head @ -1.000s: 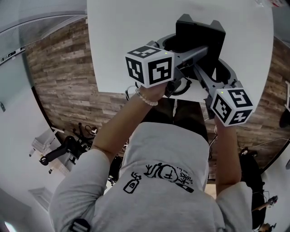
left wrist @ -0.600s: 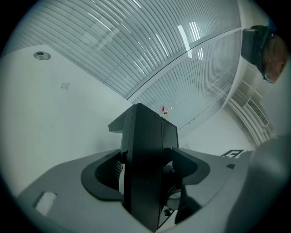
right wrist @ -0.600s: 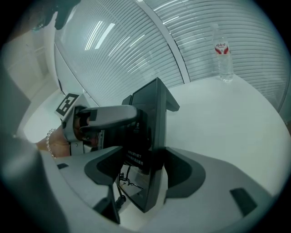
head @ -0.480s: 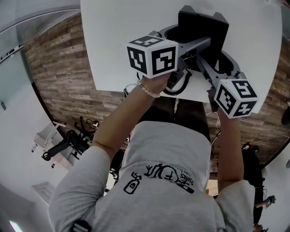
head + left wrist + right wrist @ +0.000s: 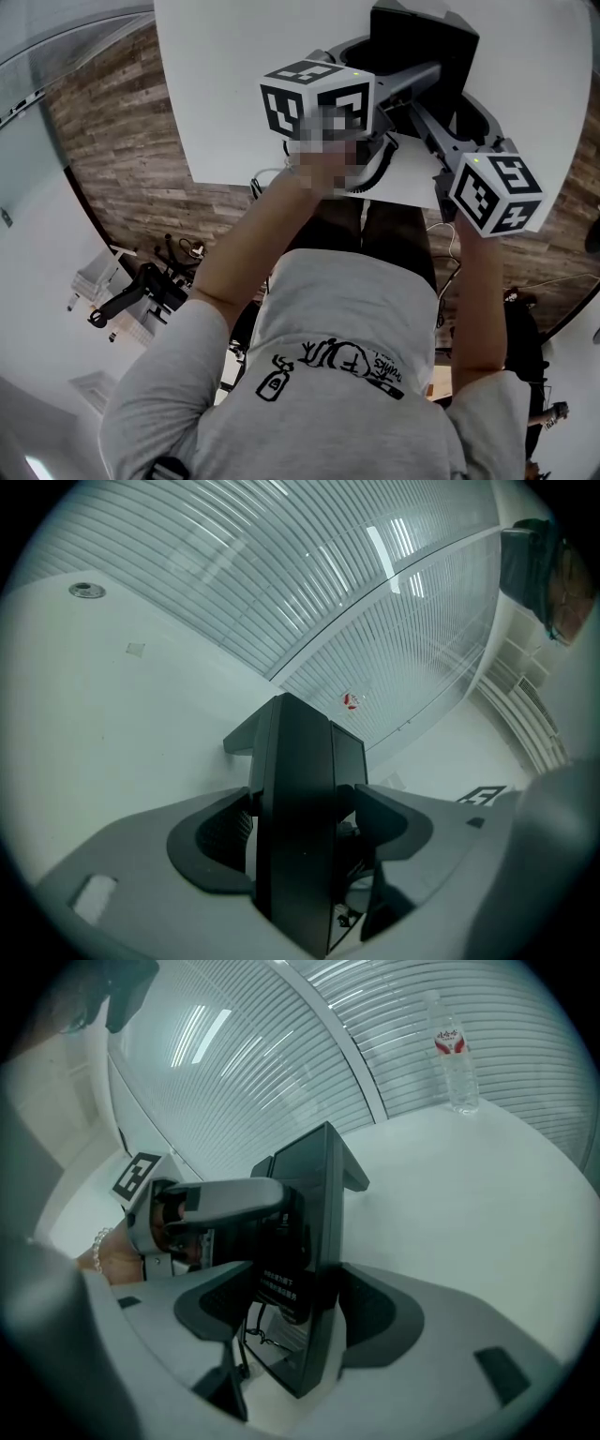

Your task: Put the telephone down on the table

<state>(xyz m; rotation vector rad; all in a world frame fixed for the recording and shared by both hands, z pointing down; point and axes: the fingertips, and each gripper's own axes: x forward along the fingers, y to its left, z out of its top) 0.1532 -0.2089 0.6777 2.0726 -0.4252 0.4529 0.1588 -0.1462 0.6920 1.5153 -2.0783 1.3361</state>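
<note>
A black telephone point(image 5: 422, 42) stands on edge over the white table point(image 5: 244, 84), clamped from both sides. My left gripper point(image 5: 394, 70) is shut on it from the left and my right gripper point(image 5: 441, 112) from the near right. In the left gripper view the telephone point(image 5: 300, 827) fills the gap of the left gripper point(image 5: 302, 829). The right gripper point(image 5: 305, 1312) pinches the telephone's point(image 5: 314, 1241) edge, with the left gripper point(image 5: 211, 1206) behind it. A coiled cord point(image 5: 375, 173) hangs by the table's near edge. I cannot tell whether the telephone touches the table.
A water bottle point(image 5: 453, 1054) stands far back on the table point(image 5: 469, 1204), near a glass wall with blinds. A small round fitting point(image 5: 86, 590) sits in the tabletop at the far left. Wooden floor point(image 5: 122, 141) and some equipment point(image 5: 131, 300) lie left of the person.
Both grippers have carried the telephone a little farther out over the table. Both stay shut on it.
</note>
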